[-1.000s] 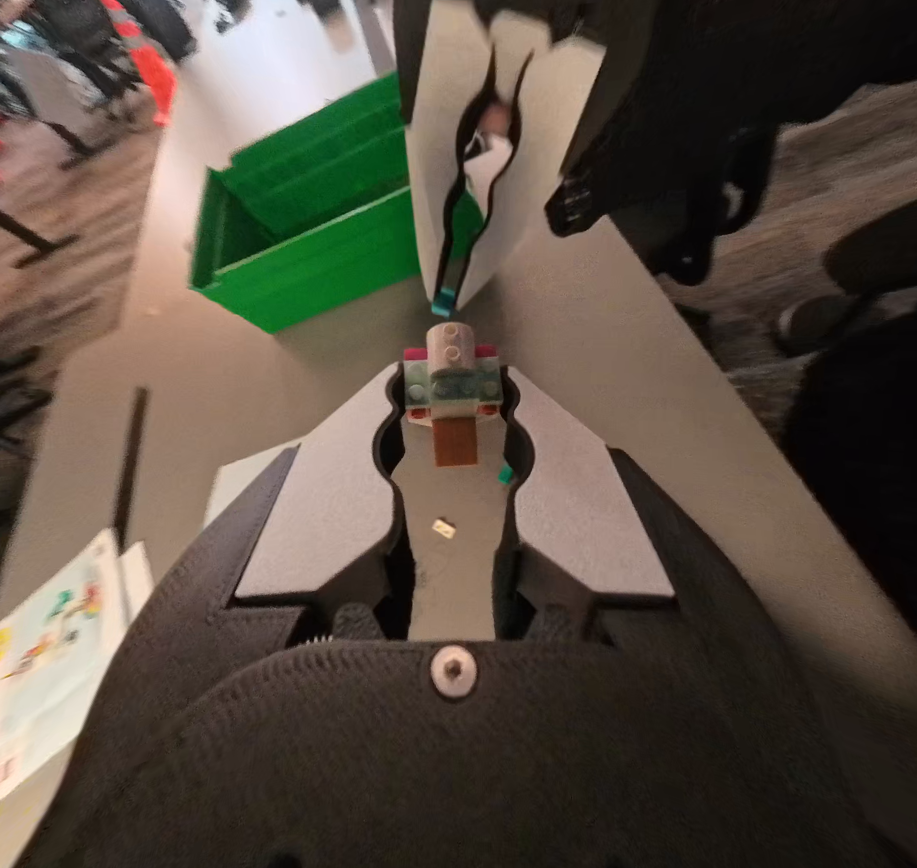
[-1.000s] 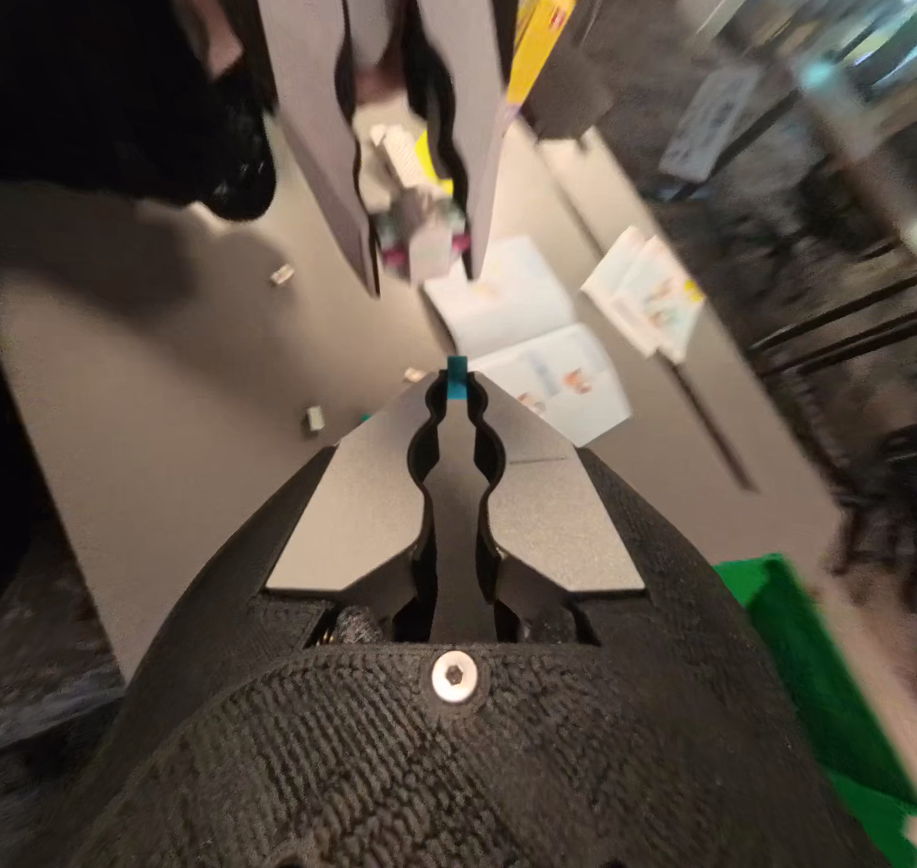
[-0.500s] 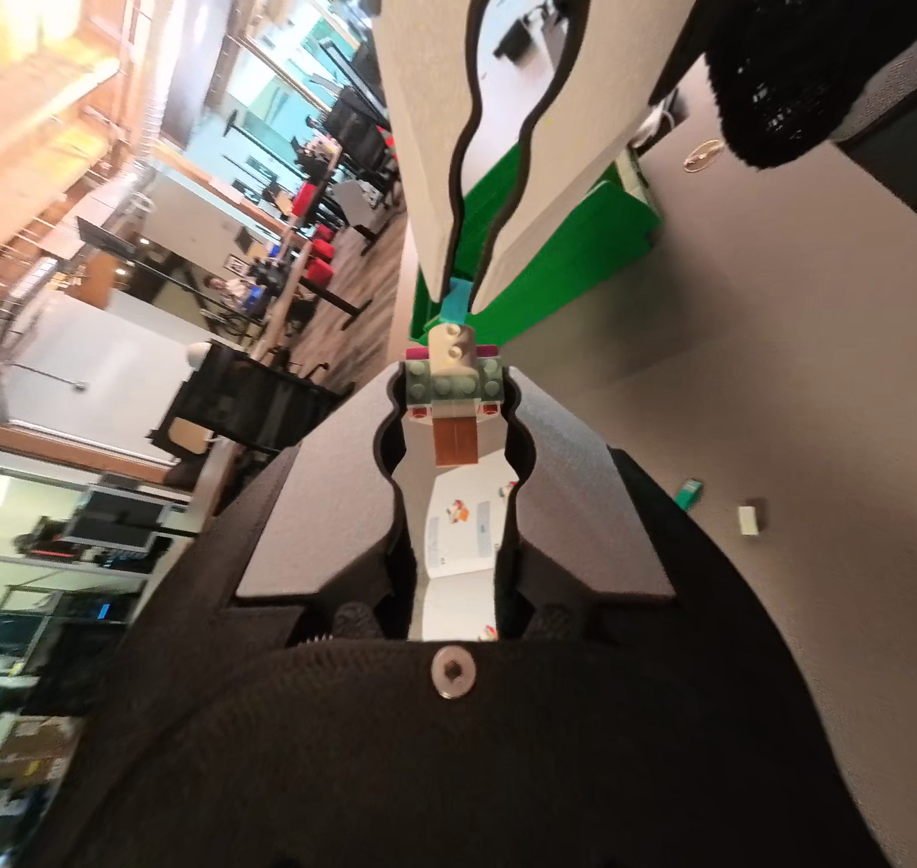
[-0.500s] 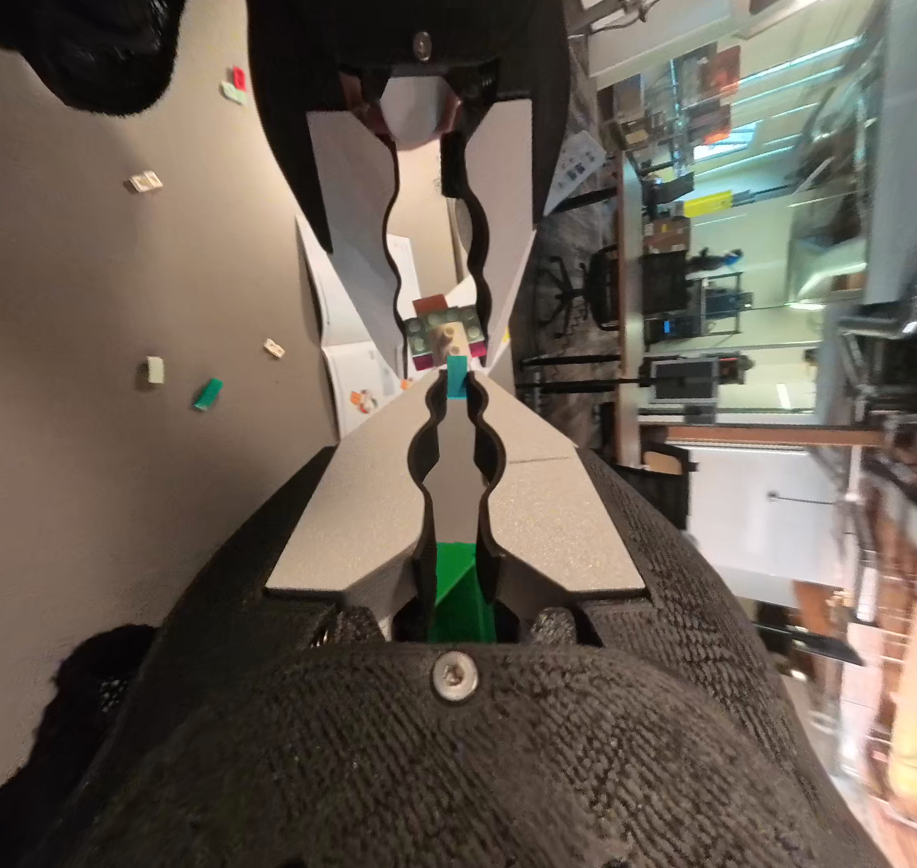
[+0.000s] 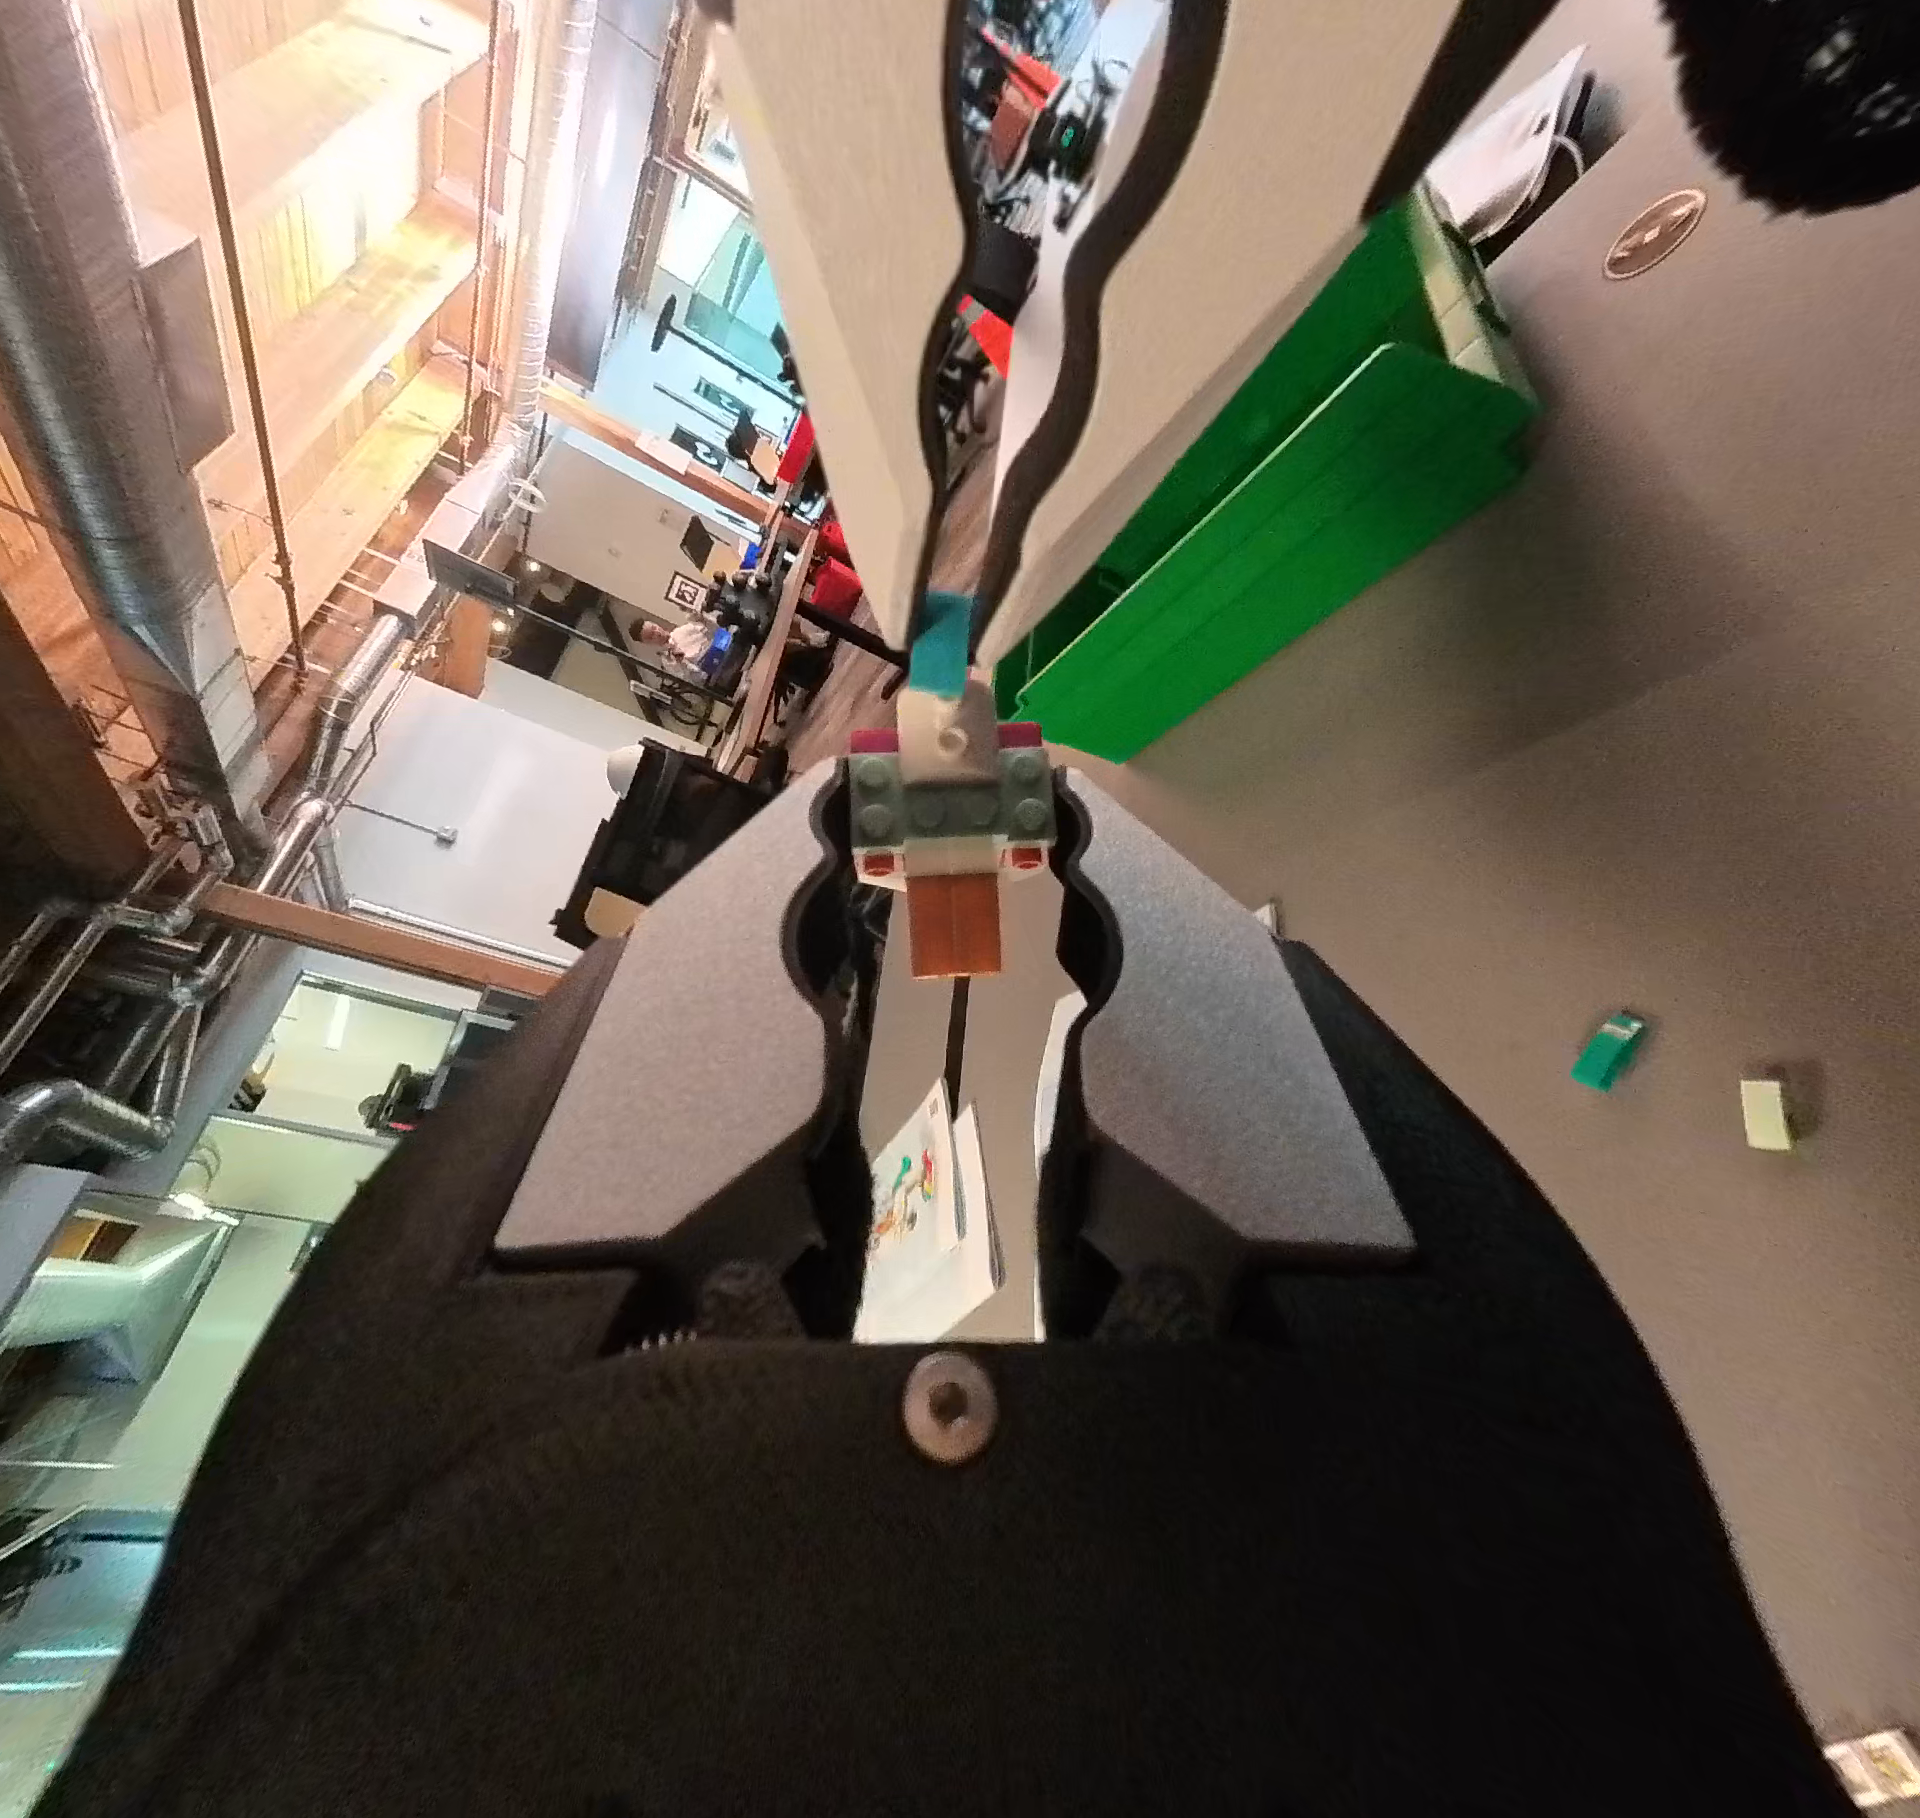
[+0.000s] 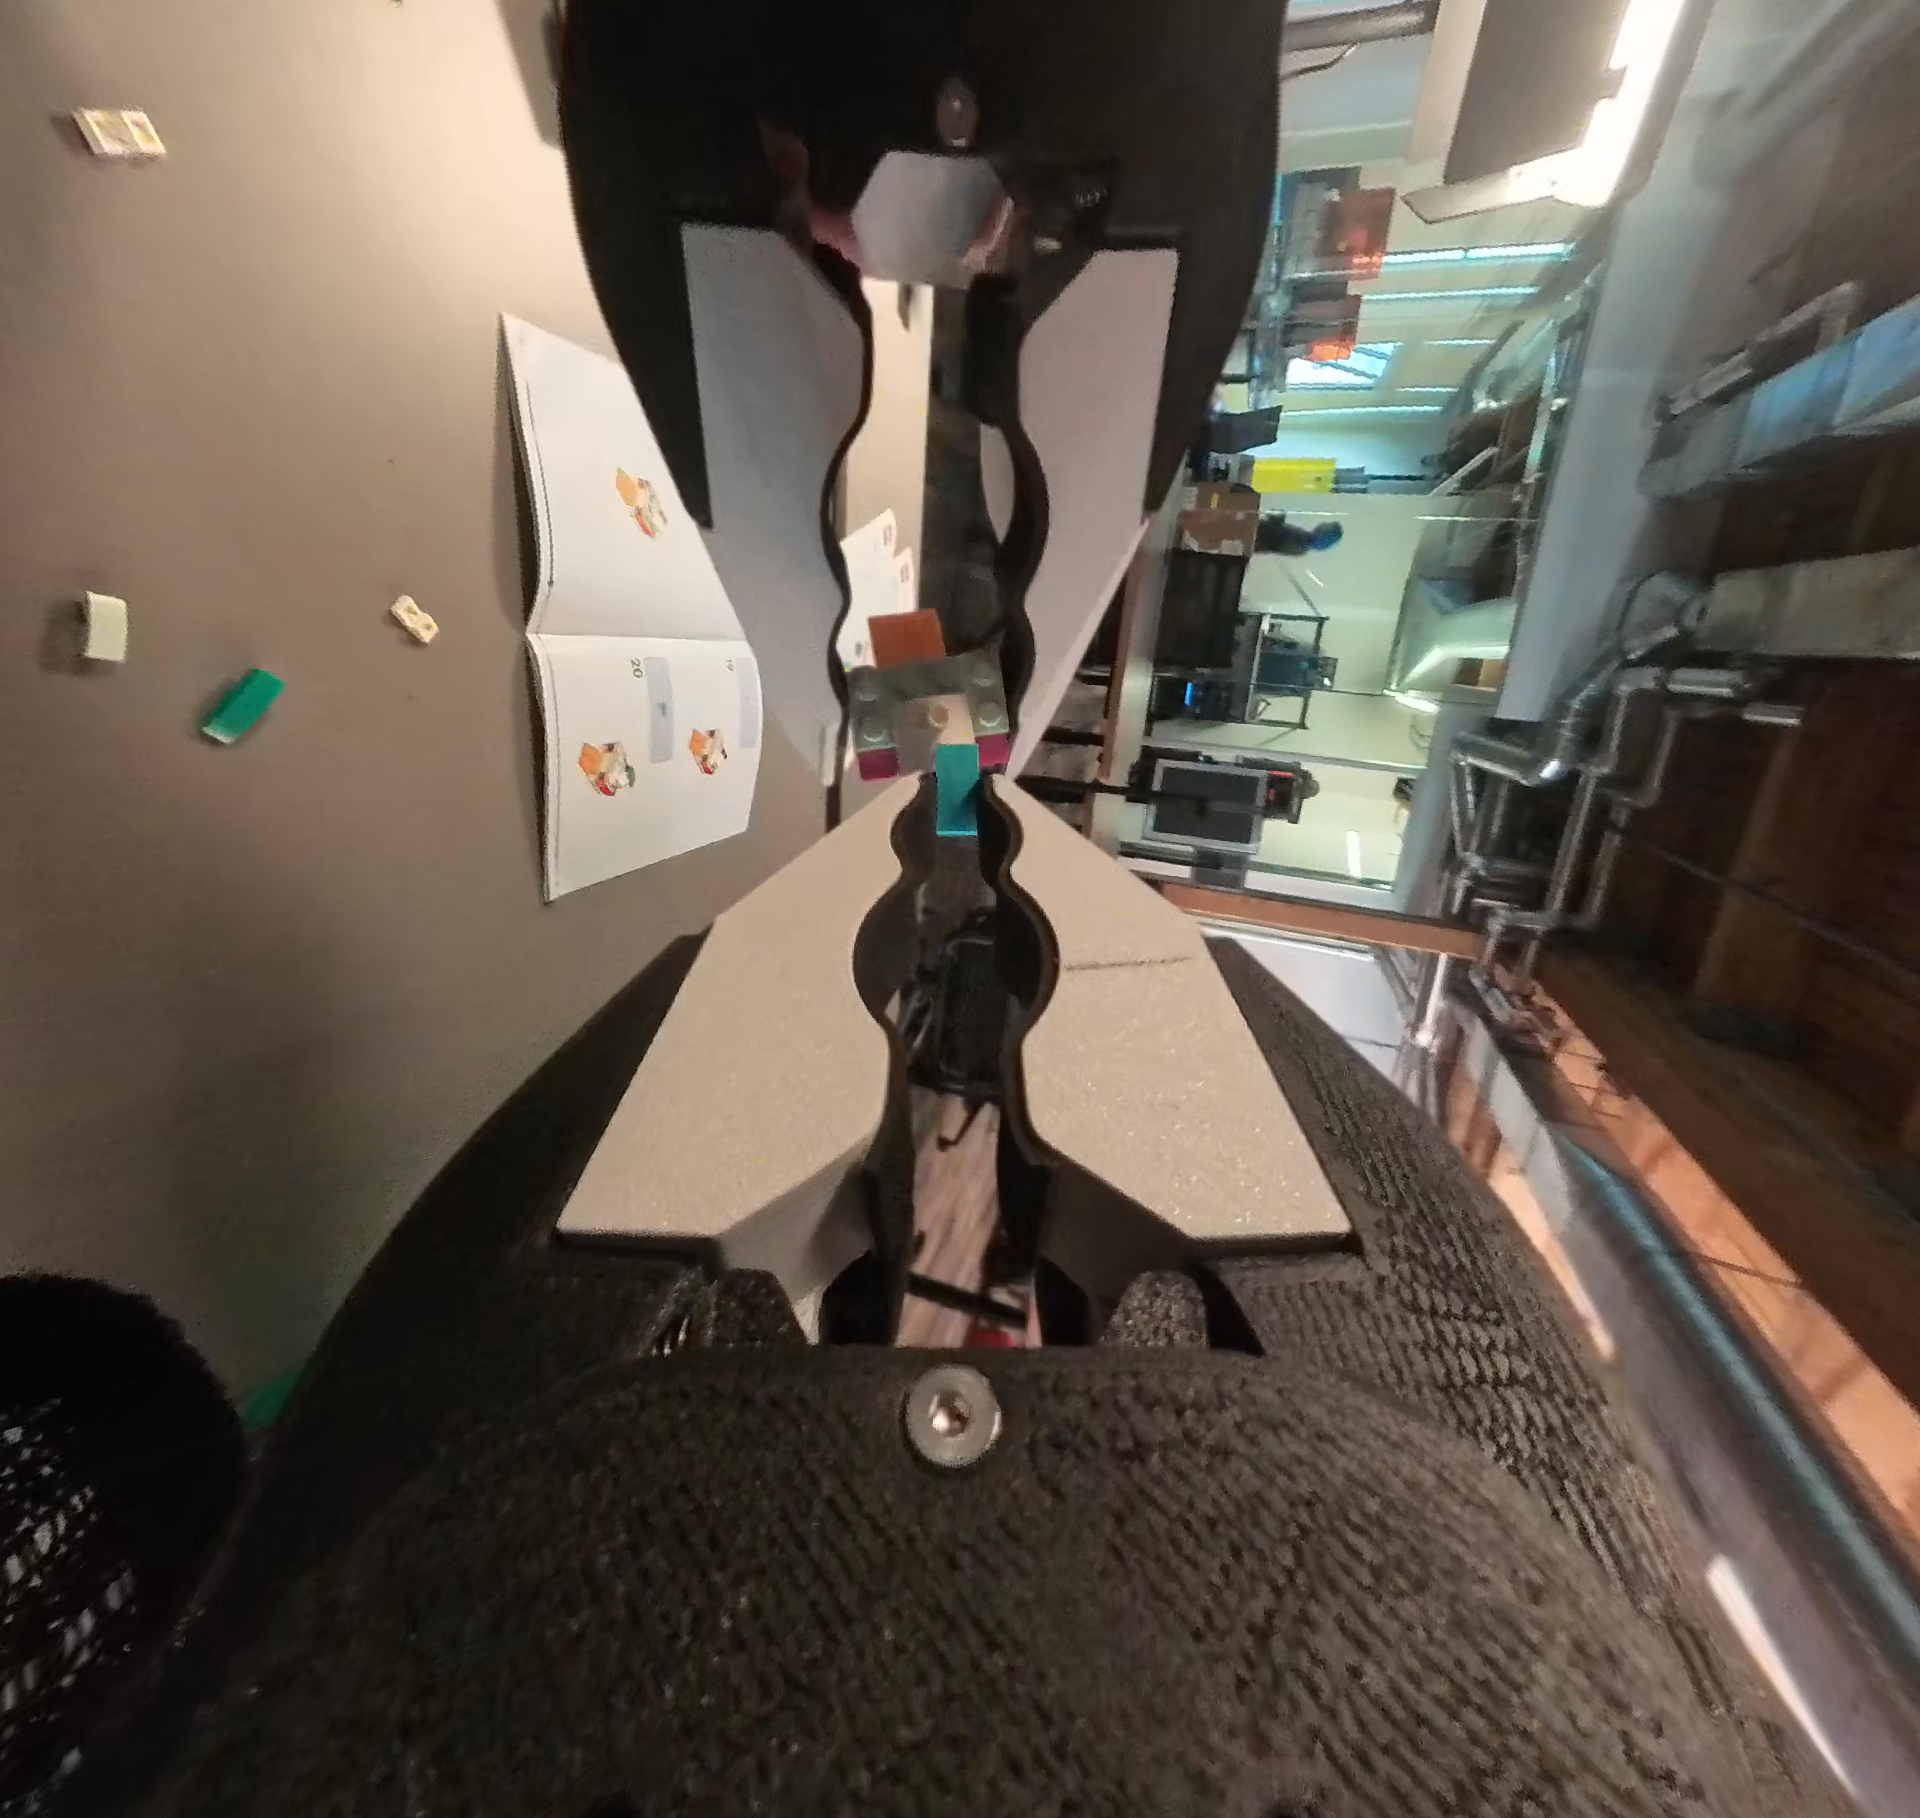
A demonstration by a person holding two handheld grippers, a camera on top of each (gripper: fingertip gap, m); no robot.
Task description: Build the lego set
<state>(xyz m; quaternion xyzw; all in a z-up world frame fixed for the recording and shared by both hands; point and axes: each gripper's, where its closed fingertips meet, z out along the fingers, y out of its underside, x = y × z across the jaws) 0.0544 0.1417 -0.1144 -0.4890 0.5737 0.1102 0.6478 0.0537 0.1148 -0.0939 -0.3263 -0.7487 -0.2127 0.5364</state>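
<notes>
Open-plan office, rows of desks (image 5: 774, 563), monitors (image 6: 1205, 800), exposed ceiling ducts (image 5: 114, 480)

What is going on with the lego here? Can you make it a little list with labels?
left gripper: shut on the model
right gripper: shut on the teal piece
contact: teal piece touches the model's top, both held above the table
booklet: open on the table
loose bricks: green brick, white brick
bin: green, on the table
</notes>
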